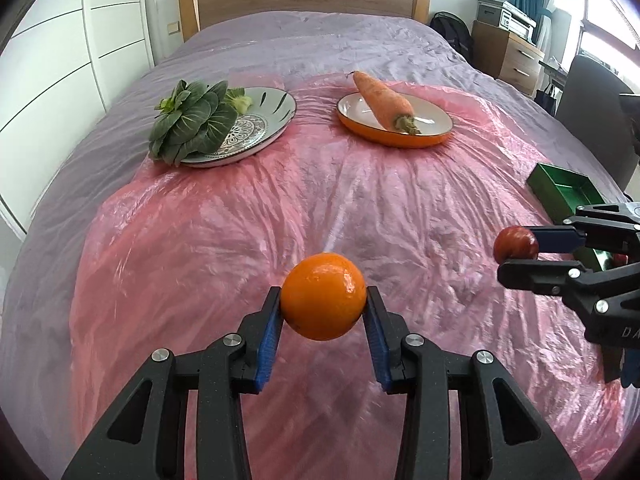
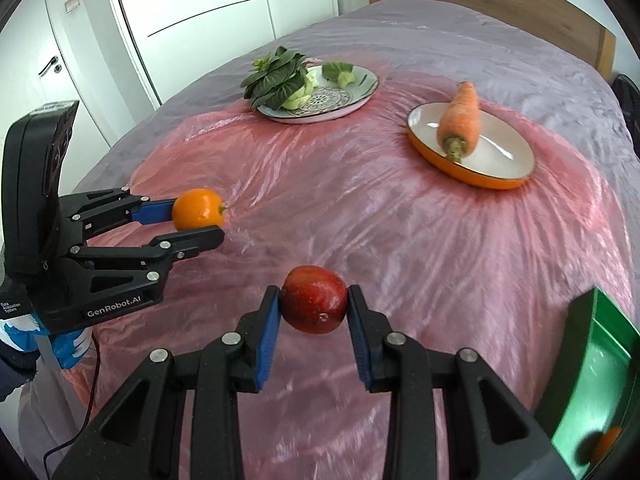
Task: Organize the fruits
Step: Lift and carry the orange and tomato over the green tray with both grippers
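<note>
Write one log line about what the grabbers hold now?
left gripper: shut on orange | right gripper: shut on red apple | green box: nearby

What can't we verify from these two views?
- Green box contents: right wrist view, frame edge cuts it off; an orange blur inside is unidentifiable.
- Same box in left wrist view: right claw, gripping the apple, hides its near end.
- Underside of the orange: unseen.
</note>
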`<state>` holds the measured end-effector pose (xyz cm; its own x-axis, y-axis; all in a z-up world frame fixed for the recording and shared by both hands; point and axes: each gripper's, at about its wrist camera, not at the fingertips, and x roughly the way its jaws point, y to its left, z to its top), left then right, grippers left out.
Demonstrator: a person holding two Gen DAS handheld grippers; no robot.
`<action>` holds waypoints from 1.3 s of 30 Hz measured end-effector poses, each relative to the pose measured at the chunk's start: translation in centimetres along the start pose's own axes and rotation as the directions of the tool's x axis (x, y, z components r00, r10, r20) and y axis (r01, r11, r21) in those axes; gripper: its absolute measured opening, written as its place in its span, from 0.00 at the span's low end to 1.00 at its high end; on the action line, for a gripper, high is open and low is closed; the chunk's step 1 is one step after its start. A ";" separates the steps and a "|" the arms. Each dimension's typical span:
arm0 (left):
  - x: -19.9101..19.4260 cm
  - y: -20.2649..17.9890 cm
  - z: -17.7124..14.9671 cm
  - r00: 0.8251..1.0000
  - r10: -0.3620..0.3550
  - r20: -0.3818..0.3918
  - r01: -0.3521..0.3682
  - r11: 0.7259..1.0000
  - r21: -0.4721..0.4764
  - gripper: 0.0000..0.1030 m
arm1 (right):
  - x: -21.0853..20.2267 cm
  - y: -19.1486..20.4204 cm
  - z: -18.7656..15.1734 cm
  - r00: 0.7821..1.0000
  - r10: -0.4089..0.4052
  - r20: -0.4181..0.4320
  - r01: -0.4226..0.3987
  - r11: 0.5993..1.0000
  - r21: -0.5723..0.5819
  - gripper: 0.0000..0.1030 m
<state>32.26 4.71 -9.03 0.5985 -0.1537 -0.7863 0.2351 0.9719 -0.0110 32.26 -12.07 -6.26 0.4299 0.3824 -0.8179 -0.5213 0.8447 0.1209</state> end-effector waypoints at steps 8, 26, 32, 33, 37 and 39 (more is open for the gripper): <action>-2.0 -3.4 -0.3 1.000 -0.008 -0.006 0.008 1.000 0.012 0.34 | -3.2 -1.9 -2.8 0.999 -0.039 0.007 0.038 0.998 0.045 0.55; -3.1 -12.1 0.5 0.998 -0.059 -0.024 0.060 0.995 0.076 0.34 | -8.5 -7.6 -8.7 0.995 -0.101 0.021 0.096 0.982 0.161 0.55; -3.1 -15.7 0.9 0.996 -0.086 -0.035 0.090 0.990 0.109 0.34 | -10.4 -10.1 -10.6 0.991 -0.127 0.031 0.118 0.971 0.207 0.55; -3.1 -16.3 1.0 0.995 -0.091 -0.036 0.095 0.989 0.115 0.34 | -10.6 -10.5 -10.9 0.991 -0.131 0.031 0.121 0.969 0.214 0.55; -3.1 -18.9 1.5 0.992 -0.117 -0.039 0.121 0.983 0.138 0.34 | -11.7 -12.5 -12.4 0.988 -0.151 0.037 0.137 0.958 0.253 0.55; -3.2 -20.2 1.7 0.991 -0.130 -0.039 0.134 0.980 0.150 0.34 | -12.2 -13.3 -12.9 0.986 -0.159 0.040 0.143 0.953 0.267 0.55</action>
<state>26.91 -14.69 -5.27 0.5327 -0.2712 -0.8017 0.4254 0.9047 -0.0234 24.44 -32.82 -5.20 0.5361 0.2577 -0.8039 -0.2388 0.9597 0.1483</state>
